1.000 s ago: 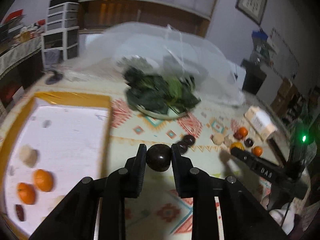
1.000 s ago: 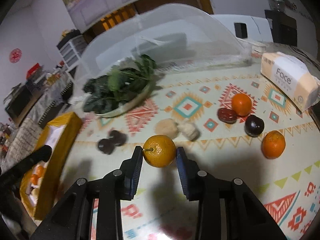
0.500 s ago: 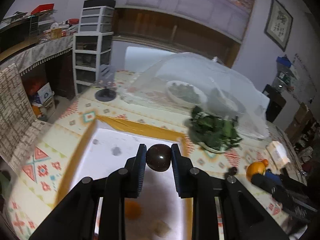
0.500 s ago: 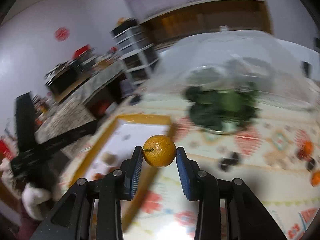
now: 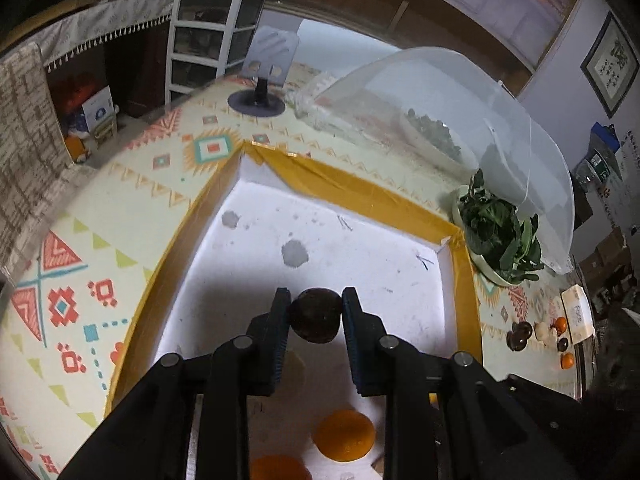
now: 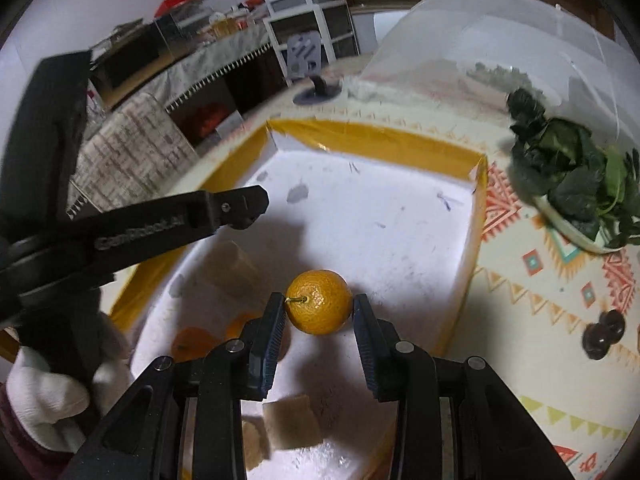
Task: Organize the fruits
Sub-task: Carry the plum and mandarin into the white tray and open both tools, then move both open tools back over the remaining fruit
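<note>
Holding orange (image 6: 318, 301) and dark fruit (image 5: 315, 315) over white tray (image 5: 360, 240).

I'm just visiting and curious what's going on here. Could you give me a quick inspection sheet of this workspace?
Surface: table with patterned cloth.
Job's things: white tray with yellow rim, oranges and pale chunks already in it; more fruit left on the cloth.
Clutter: bowl of greens, mesh food cover, tissue pack, small stand.
Grippers: left gripper shut on a dark fruit; right gripper shut on an orange, both over the tray.
Cables: nothing seen.
Surroundings: drawer unit, framed picture, boxes.
</note>
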